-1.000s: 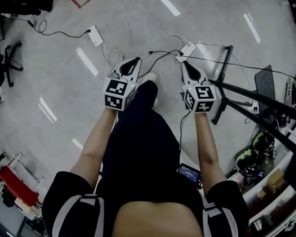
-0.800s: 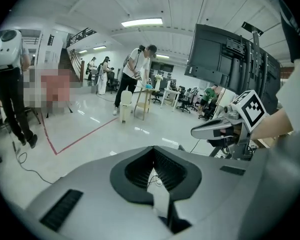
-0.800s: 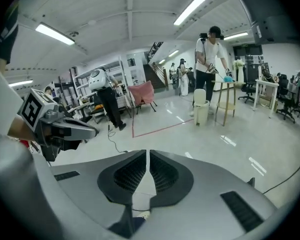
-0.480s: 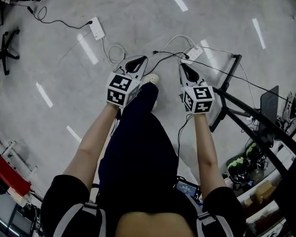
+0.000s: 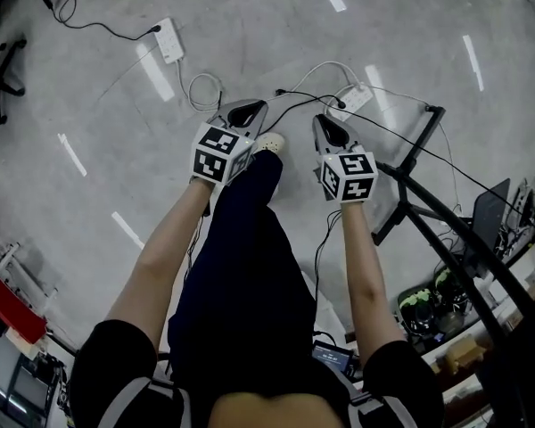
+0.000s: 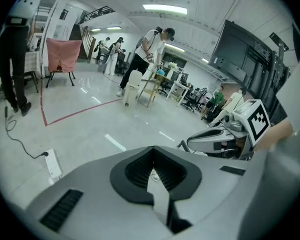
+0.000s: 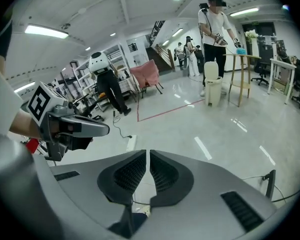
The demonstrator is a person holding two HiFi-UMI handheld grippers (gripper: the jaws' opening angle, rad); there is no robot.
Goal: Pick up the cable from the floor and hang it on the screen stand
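Observation:
Cables lie on the grey floor ahead of my feet. A white cable [image 5: 319, 66] loops to a white power strip [image 5: 356, 96], a thin black cable [image 5: 305, 97] crosses it, and a small white coil [image 5: 205, 89] lies to the left. The black screen stand [image 5: 417, 146] spreads its legs at the right, and the dark screen [image 6: 240, 49] shows in the left gripper view. My left gripper [image 5: 242, 112] [image 6: 153, 149] is shut and empty above the floor near the coil. My right gripper [image 5: 329, 128] [image 7: 148, 153] is shut and empty just short of the power strip.
A second power strip [image 5: 168, 40] with a black cord lies at the far left. A chair base [image 5: 0, 69] stands at the left edge. Boxes and gear [image 5: 428, 301] crowd the right side. People, a small table [image 7: 238, 79] and a red floor line [image 7: 165, 112] are farther off.
Both grippers have sunk toward the floor side by side, still shut. The head view has shifted, so the cables and stand now sit slightly nearer the grippers.

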